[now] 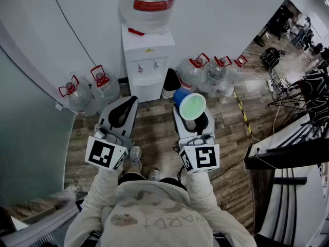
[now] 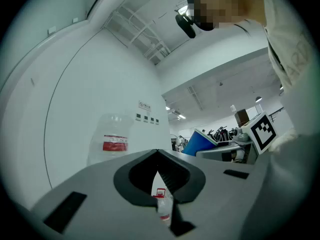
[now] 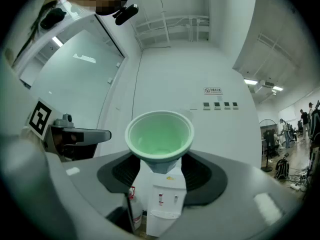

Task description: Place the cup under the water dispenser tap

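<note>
Right gripper view: the right gripper (image 3: 160, 170) has its jaws clamped on the narrow base of a cup (image 3: 159, 136), its green inside facing the camera.
In the head view the blue-sided cup (image 1: 190, 105) lies on its side in that gripper (image 1: 192, 118), in front of the white water dispenser (image 1: 148, 68) and well apart from its taps (image 1: 149, 65). The left gripper (image 1: 125, 111) is held alongside, jaws together at the tips with nothing between them. Below both is a wood-plank floor (image 1: 157, 135). The dispenser stands against a white wall (image 1: 87, 30) with a large bottle (image 1: 149, 4) on top and spare water bottles (image 1: 208, 73) on either side. Yellow-and-black tape (image 1: 242, 112) crosses the floor at the right, near cables (image 1: 277, 84).
</note>
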### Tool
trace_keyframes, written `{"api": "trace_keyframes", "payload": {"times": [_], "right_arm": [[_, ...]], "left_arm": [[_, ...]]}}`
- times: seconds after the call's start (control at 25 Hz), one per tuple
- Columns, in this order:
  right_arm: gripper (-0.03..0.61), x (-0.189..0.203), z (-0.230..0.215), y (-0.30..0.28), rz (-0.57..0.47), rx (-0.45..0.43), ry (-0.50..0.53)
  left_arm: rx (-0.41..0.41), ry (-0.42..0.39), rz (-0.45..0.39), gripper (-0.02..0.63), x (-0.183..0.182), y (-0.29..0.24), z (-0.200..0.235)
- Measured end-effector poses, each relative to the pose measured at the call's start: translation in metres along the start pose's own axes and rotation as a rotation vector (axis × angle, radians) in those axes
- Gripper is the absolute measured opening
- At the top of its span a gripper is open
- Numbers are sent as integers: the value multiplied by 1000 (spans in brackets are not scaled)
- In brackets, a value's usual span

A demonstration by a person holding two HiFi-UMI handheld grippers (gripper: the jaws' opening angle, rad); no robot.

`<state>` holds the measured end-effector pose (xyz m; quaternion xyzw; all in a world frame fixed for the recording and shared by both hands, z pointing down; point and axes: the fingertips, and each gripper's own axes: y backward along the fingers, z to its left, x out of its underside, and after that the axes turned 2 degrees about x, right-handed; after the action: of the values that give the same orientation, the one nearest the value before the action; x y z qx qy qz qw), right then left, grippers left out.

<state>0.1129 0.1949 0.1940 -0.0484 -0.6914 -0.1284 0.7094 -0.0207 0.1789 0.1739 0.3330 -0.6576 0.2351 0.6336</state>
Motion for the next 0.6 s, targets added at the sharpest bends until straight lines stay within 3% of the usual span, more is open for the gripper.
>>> {"api": "trace_keyframes", "payload": {"times": [0.6], "right_arm": [[262, 9, 1, -48, -3, 31, 4]], "left_arm": [[13, 10, -2, 6, 11, -22, 48]]}}
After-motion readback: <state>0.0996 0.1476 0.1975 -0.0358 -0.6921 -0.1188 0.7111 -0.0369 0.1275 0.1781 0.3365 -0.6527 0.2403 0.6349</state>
